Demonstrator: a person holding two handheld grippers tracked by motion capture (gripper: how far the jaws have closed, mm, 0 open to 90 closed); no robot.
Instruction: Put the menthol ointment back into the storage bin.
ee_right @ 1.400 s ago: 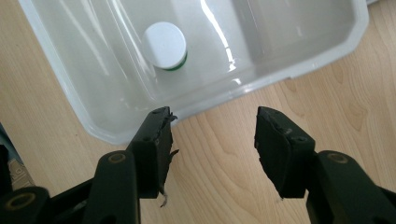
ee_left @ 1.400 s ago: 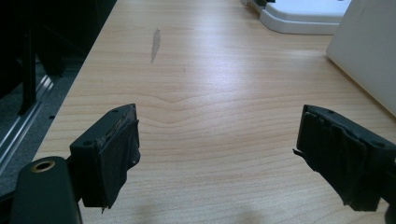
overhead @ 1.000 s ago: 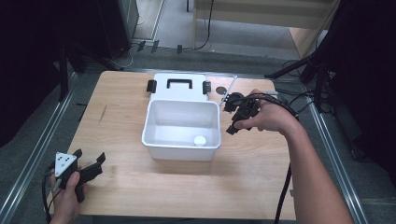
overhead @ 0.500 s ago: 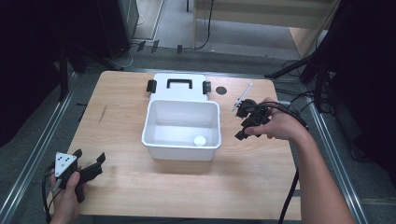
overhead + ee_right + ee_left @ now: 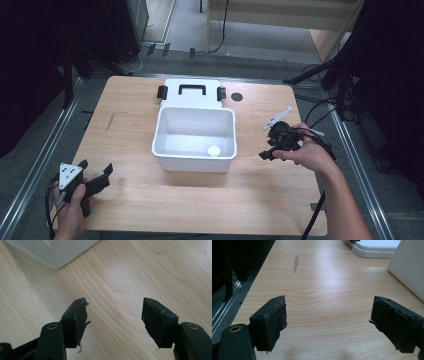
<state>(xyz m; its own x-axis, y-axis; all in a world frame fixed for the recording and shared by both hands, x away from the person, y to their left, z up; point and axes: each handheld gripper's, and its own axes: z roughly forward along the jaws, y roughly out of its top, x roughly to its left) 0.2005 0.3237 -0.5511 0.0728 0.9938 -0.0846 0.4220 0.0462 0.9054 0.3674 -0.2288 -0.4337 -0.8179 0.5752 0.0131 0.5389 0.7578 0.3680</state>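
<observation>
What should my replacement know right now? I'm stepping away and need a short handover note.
Left gripper: open, empty, low at the table's near left corner.
Right gripper: empty, jaws just been opening, on the box's right.
Box: mid-table, open; a small white disc lies inside.
Lid: flat behind the box.
Done: the disc is in the box.
Left: probably fitting the lid on.

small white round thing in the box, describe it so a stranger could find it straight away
Start at the open white rectangular plastic box in the middle of the pale wooden table. Look inside at its floor, toward the near right corner. There lies the small white round disc, the only thing visible in the box; the black round spot lies outside, on the table.
</observation>
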